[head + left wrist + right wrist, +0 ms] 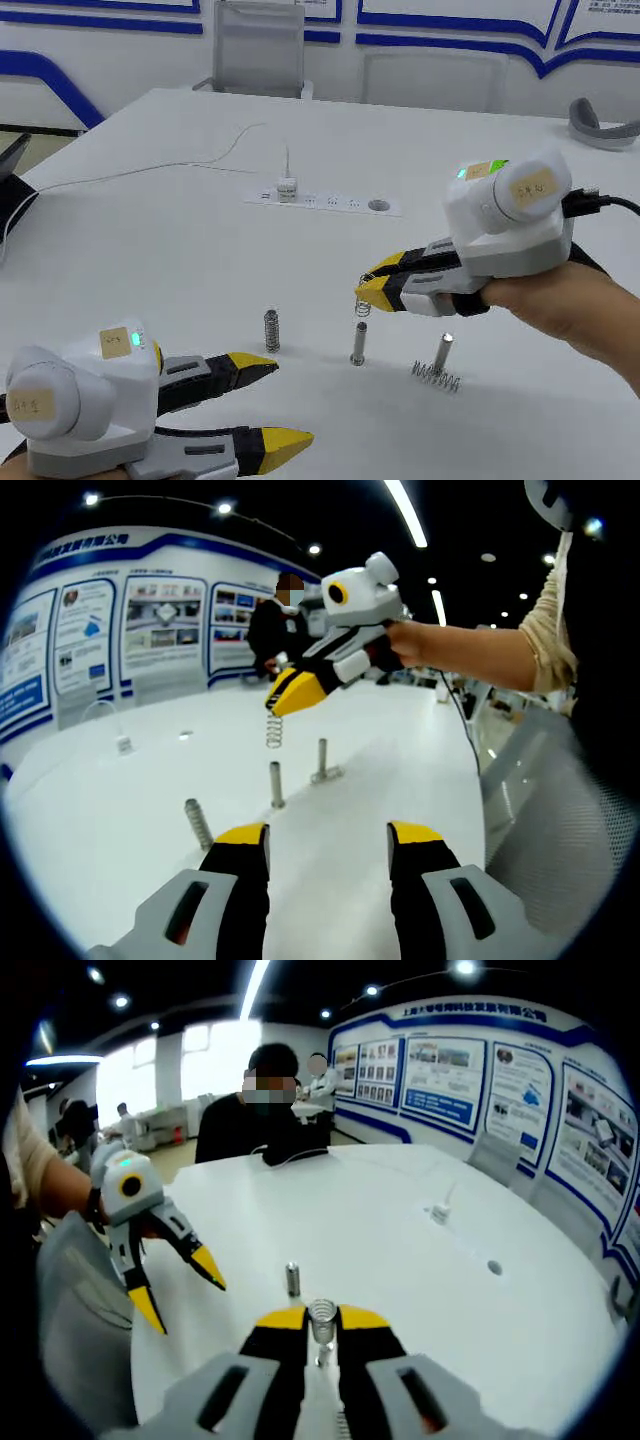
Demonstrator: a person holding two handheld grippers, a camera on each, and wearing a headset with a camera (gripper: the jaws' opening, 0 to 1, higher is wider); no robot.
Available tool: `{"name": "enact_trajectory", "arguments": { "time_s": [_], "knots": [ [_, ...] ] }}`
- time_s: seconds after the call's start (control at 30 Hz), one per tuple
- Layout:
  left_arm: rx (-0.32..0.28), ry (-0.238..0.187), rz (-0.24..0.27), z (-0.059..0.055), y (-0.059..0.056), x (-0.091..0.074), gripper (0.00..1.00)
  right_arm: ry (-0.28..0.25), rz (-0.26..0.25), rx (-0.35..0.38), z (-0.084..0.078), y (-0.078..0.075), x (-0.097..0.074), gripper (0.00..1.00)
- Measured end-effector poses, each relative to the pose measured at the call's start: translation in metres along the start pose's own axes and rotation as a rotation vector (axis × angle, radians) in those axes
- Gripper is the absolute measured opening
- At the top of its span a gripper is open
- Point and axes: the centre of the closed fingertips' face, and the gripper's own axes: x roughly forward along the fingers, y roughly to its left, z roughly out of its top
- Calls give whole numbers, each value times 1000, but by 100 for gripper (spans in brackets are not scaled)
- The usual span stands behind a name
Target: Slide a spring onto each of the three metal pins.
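The white table [150,240] spreads across the head view. Over it the right gripper [366,287] reaches in from 3 o'clock, its jaws clamped on the held spring [363,305], which hangs upright just above the bare middle pin [358,343] and does not touch it. The left gripper [285,400] sits at 7 o'clock, low over the table, with its jaws apart and nothing between them. A power strip [322,201] lies at 12 o'clock from the pins, with a white plug [287,187] in its left end. The left pin [272,330], at 9 o'clock from the middle one, wears a fitted spring. The right pin [442,351], at 3 o'clock, stands bare. A loose spring [436,375] lies on its side against that pin's base.
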Motion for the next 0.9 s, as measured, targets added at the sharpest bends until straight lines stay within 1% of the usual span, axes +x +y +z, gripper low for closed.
{"name": "enact_trajectory", "arguments": {
  "time_s": [0.17,0.53,0.9],
  "knots": [
    [-4,0,1,-1,0,0,48,19,1,16,-10,-3,7,12],
    [-7,0,5,-1,1,0,47,29,-1,38,-18,-7,12,12],
    [-9,2,7,-2,1,0,47,47,-3,54,-32,-8,19,12]
  ]
}}
